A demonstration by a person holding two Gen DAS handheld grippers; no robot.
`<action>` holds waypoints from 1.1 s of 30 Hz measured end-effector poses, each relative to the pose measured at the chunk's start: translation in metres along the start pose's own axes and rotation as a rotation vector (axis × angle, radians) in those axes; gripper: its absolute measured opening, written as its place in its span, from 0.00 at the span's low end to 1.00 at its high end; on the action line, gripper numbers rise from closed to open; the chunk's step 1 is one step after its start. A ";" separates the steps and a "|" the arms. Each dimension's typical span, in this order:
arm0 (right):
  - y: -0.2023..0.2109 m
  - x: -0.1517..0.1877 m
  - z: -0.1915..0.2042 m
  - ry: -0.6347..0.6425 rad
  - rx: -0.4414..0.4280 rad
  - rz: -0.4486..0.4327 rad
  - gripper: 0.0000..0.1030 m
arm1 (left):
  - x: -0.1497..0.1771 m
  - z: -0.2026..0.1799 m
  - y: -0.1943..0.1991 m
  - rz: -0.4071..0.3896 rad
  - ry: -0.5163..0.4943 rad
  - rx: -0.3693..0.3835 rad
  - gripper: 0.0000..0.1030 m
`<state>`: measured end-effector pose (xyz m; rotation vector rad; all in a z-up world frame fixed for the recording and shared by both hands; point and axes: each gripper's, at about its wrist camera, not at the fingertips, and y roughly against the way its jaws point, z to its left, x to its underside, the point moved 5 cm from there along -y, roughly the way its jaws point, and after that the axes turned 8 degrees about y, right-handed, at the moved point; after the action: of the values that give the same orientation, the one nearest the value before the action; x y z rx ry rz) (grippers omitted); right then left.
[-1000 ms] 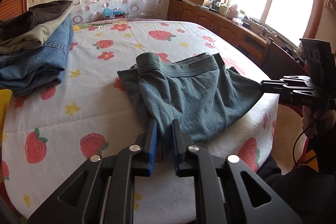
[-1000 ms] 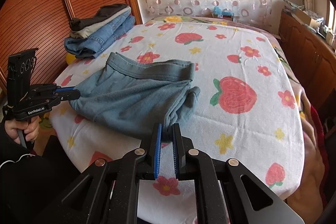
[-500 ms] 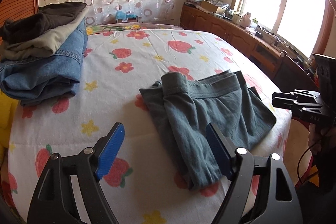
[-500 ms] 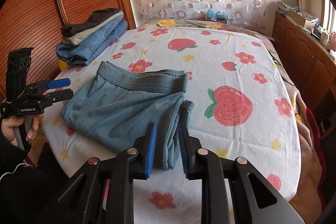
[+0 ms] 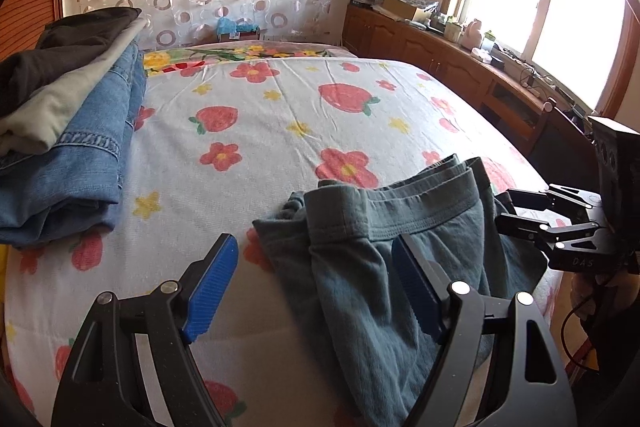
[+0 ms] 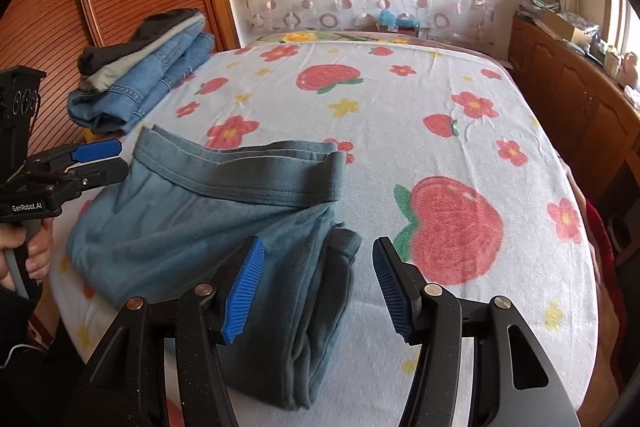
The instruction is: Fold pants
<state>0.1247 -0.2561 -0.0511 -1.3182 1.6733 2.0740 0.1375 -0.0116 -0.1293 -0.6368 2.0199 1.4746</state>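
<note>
The grey-green knit pants with a ribbed elastic waistband (image 6: 192, 227) lay folded flat on the bed with the white sheet printed with strawberries and flowers (image 6: 440, 147), close to its near edge, the waistband turned toward the far end of the bed. One folded side lay doubled over in a thick roll running down to the near edge.

The left tongs (image 5: 316, 287) were released, their blue ribbed pads (image 5: 212, 287) spread wide. One pad hovered over bare sheet and the other over the pants, neither pressing on the cloth. In the right wrist view those same left tongs (image 6: 100, 161) hung just beside the pants' waistband corner at the bed's side edge, held by a hand (image 6: 28, 259) on the grip.

The right tongs (image 6: 318, 287) were opening, with the rolled side of the pants lying between the pads but not squeezed. Seen from the left wrist view, the right tongs (image 5: 520, 211) sat at the opposite side of the pants near the bed's other side edge.

A stack of folded clothes, blue denim jeans under a pale grey and a dark garment (image 5: 68, 131), rested at the far side edge of the bed, well apart from the pants. A wooden sideboard under the window (image 5: 460, 67) ran along the other side of the bed.
</note>
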 end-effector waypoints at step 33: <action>-0.017 0.000 0.008 0.021 -0.041 -0.023 0.16 | 0.005 0.000 -0.013 0.031 0.033 0.066 0.20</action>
<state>0.1312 -0.2435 -0.0628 -1.3701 1.6240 2.1000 0.1425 -0.0153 -0.1414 -0.6083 2.1033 1.4176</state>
